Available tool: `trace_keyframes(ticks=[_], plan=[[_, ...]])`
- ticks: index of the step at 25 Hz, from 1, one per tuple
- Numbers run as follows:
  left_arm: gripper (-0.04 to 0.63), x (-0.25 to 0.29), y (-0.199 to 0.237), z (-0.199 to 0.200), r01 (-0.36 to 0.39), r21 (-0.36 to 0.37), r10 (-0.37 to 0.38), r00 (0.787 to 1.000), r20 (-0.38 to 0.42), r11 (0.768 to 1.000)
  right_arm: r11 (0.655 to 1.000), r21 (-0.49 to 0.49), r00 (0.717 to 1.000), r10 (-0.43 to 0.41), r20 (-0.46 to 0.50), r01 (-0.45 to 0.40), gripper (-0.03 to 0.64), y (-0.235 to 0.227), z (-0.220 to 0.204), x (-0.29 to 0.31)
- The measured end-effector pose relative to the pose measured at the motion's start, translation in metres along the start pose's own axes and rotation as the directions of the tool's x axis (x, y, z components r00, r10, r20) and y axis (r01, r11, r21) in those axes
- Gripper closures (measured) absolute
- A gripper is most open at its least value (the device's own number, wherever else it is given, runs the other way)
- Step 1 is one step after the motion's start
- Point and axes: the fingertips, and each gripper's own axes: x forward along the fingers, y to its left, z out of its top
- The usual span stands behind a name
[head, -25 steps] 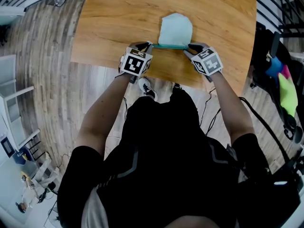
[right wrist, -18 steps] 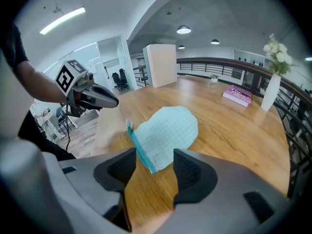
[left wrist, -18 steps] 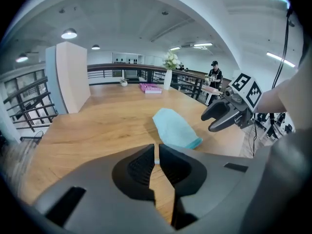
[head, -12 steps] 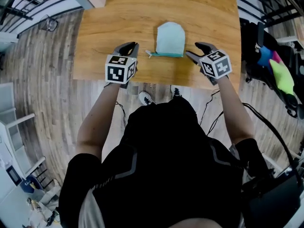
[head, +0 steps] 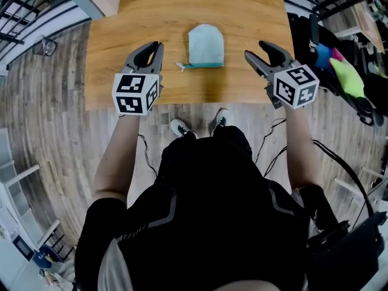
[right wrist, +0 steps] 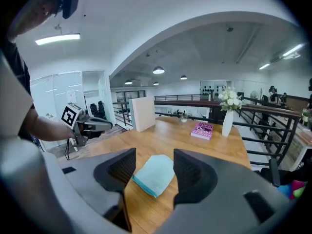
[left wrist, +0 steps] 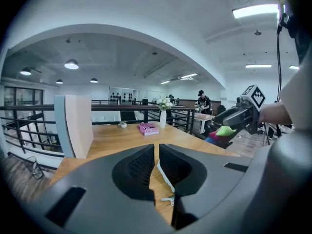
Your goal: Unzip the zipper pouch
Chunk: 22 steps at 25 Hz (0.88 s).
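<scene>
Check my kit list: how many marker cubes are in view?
2. One marker cube rides on the left gripper, by the table's front-left edge; the other on the right gripper, by its front-right corner. None seems hidden.

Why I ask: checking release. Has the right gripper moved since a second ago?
Yes. The right gripper, jaws just opened, empty, has moved rightward, away from the pouch on the table.

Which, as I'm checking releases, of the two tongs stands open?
The right tongs: jaws just opened, standing apart, clear of the pale teal fabric zipper pouch; the left tongs are shut.
</scene>
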Motion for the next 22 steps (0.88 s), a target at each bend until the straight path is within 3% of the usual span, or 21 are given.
trace_keyframes(ticks=[7, 11, 19, 22], plan=[[0.563, -0.033, -0.017, 0.048, -0.054, 0.036, 0.050, 0.995, 0.088, 0.998, 1.000, -0.011, 0.988, -0.012, 0.157, 0.014, 0.392, 0.003, 0.053, -0.049], [0.562, -0.051, -0.034, 0.080, -0.088, 0.049, 0.081, 0.987, 0.139, 0.995, 0.999, -0.028, 0.970, -0.024, 0.240, 0.031, 0.451, -0.005, 0.078, -0.080], [0.563, -0.084, -0.059, 0.125, -0.167, 0.076, 0.148, 0.966, 0.212, 0.983, 0.996, -0.066, 0.939, -0.038, 0.341, 0.064, 0.552, -0.015, 0.110, -0.125], [0.563, -0.087, -0.066, 0.133, -0.158, 0.041, 0.144, 0.963, 0.229, 0.987, 0.995, -0.069, 0.929, -0.047, 0.368, 0.078, 0.567, -0.017, 0.121, -0.133]])
